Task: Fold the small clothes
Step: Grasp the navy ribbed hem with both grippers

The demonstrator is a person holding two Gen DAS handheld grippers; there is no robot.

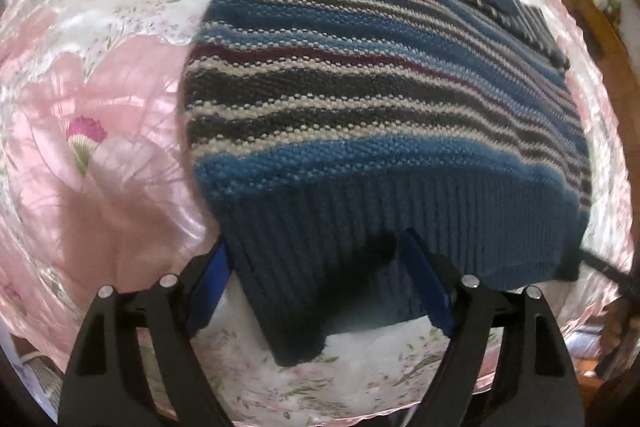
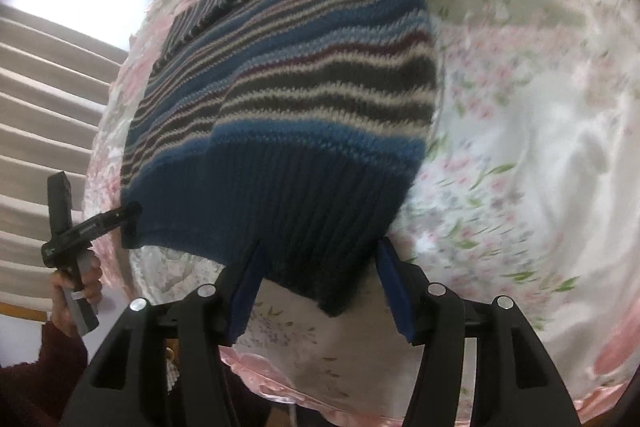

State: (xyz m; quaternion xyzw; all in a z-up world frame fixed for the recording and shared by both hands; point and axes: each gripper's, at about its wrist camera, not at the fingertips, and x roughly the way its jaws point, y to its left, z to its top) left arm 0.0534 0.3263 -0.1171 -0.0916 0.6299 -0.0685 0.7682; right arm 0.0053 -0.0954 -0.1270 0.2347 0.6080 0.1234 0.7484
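Low, both tools [image 1: 316,279] [image 2: 318,283] gaping around striped sweater [image 1: 380,99] hem, floral bedspread [image 1: 100,155] beneath

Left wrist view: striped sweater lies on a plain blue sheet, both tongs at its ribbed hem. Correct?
Not quite. The sheet is pink and white with a floral print, not plain blue; the left wrist view shows it. The striped sweater and tongs at its ribbed hem stand.

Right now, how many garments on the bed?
1: a striped sweater lying on the floral bedspread, its blue hem between both tongs' open fingers. Anything beneath it would be hidden.
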